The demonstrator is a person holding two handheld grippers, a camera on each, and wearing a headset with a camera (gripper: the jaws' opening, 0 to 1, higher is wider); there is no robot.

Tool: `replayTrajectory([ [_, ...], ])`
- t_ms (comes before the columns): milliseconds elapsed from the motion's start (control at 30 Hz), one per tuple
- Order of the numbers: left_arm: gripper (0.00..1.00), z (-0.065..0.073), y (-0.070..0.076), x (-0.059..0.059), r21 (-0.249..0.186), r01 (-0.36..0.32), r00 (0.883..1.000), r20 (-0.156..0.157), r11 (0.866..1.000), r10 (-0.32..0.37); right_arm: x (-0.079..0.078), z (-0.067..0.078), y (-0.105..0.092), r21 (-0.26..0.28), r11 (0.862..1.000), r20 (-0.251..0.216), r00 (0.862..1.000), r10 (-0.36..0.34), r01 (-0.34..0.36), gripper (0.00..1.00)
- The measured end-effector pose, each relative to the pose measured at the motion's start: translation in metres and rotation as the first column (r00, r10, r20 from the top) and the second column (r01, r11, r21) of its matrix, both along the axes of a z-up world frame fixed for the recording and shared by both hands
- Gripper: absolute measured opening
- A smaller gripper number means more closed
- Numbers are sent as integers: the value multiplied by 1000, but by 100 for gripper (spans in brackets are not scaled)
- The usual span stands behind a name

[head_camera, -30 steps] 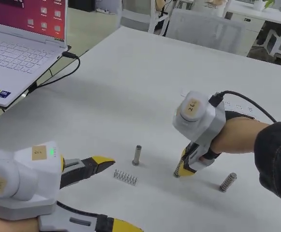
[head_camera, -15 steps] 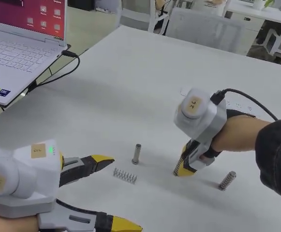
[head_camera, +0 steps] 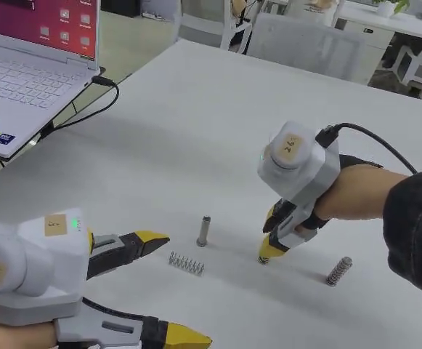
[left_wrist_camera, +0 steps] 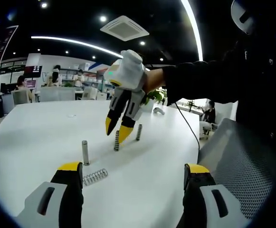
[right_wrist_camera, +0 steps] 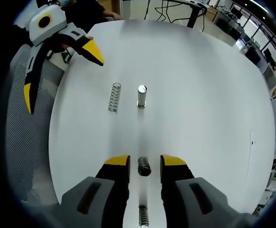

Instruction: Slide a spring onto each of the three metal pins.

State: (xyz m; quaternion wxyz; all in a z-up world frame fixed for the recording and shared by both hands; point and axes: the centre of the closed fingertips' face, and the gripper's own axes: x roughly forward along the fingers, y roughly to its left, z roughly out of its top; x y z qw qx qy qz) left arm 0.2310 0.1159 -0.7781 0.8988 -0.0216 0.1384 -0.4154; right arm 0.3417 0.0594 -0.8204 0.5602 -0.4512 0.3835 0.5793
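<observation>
Roughly two thirds of the job looks done. One sprung pin (right_wrist_camera: 144, 167) stands between the tips of the right gripper (right_wrist_camera: 145, 162), and the other sprung pin (head_camera: 338, 270) stands a little beyond it on the white table (head_camera: 196, 131). What remains, by my reading, is the bare pin (head_camera: 204, 231), which stands upright with the loose spring (head_camera: 186, 263) lying on its side just beside it. The right gripper's jaws are narrowly parted. Its own view looks straight down on the coil and shows a sliver of table on either side, so they straddle the spring without clamping it. From the head view that gap cannot be judged, because the yellow tips cover the top of the pin. The left gripper view sees the same pair from the side and confirms that both coils sit upright on their pins, with the right gripper's tips just above the nearer one. The left gripper (head_camera: 171, 289) hovers low at the near edge with its jaws wide apart and nothing between them, aimed toward the loose spring. The head view also takes in a laptop (head_camera: 29, 65) well apart at the far left.
</observation>
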Motion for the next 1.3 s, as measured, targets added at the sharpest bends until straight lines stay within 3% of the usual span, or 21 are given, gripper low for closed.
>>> replayTrajectory([
  [467,85,2,6,-1,3,-8,1000,10,1000,8,-12,14,22,30,999,24,999,41,-42,23],
  [1300,84,5,14,-5,5,-20,1000,21,1000,20,-47,8,54,46,995,-9,996,85,-85,21],
])
